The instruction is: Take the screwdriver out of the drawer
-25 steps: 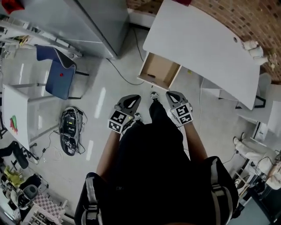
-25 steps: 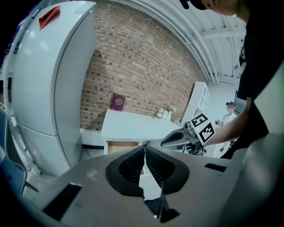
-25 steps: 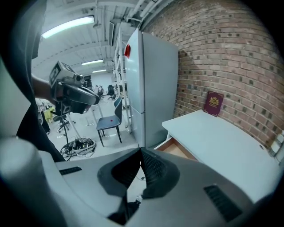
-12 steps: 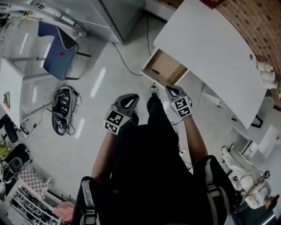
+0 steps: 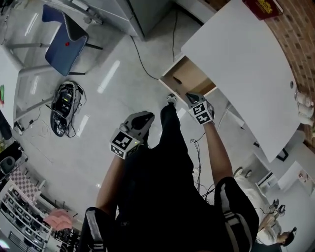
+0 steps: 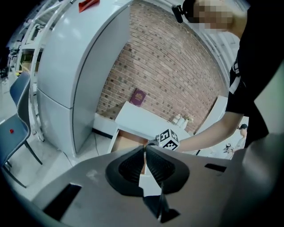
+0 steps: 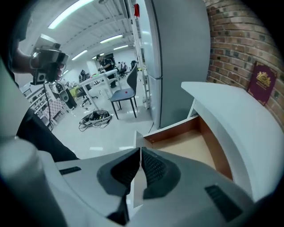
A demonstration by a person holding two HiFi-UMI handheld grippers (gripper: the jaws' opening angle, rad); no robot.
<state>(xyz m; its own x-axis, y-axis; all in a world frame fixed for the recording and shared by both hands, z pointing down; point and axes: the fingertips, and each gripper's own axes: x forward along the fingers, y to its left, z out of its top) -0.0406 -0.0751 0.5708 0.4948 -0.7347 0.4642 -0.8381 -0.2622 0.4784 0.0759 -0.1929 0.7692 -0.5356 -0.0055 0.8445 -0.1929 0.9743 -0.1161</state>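
The wooden drawer (image 5: 189,78) stands pulled out from under the white desk (image 5: 236,54). A small dark object (image 5: 177,80) lies inside near its front; it is too small to identify. My right gripper (image 5: 191,97) hovers just before the drawer's front edge, jaws shut and holding nothing. In the right gripper view the drawer (image 7: 191,142) shows a bare floor beyond my right gripper (image 7: 140,150). My left gripper (image 5: 146,116) hangs farther back over the floor, also shut and holding nothing. Past my left gripper (image 6: 145,148), the left gripper view shows the drawer (image 6: 128,144).
A grey cabinet (image 5: 147,15) stands left of the desk, with a black cable (image 5: 142,61) trailing across the floor. A blue chair (image 5: 66,37) and a heap of gear (image 5: 63,106) sit at left. A red book (image 5: 266,7) lies on the desk.
The right gripper has moved forward to the drawer's front edge. The left gripper has stayed back and dropped lower left. The head view has shifted toward the desk.
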